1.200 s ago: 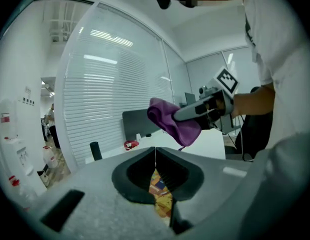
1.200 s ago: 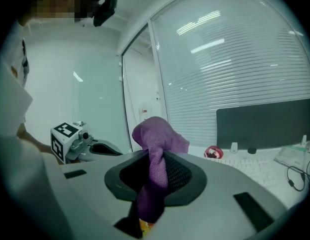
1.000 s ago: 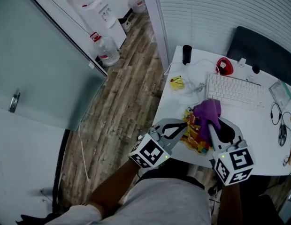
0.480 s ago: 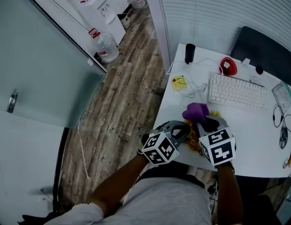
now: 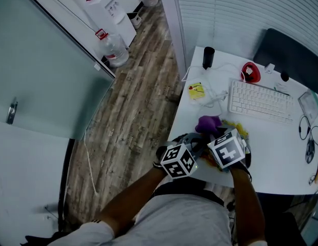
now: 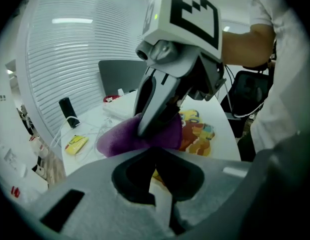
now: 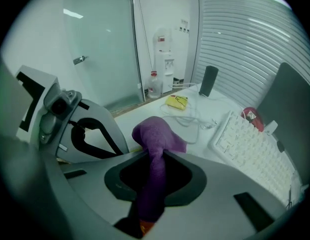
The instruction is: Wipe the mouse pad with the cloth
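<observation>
A colourful cartoon-print mouse pad [image 5: 239, 130] lies at the white desk's near left corner and shows in the left gripper view as mouse pad [image 6: 198, 134]. My right gripper [image 5: 216, 132] is shut on a purple cloth [image 5: 207, 123], which bunches past its tips on the pad's left part. That cloth [image 7: 156, 134] runs up between the right gripper [image 7: 146, 218] jaws. My left gripper [image 5: 200, 143] sits close beside it, shut at the pad's left edge. In its own view the left gripper [image 6: 157, 184] has its jaws together with a thin pale edge between them.
A white keyboard [image 5: 259, 100] lies behind the pad, with a red mouse [image 5: 250, 72] beyond it. A yellow item [image 5: 197, 90], white cables and a black cylinder [image 5: 208, 57] occupy the desk's far left. The desk's left edge [image 5: 180, 118] drops to wooden floor.
My right gripper has drawn the purple cloth leftward and nearer across the pad. Both grippers now sit closer together; the left one shifted slightly right.
</observation>
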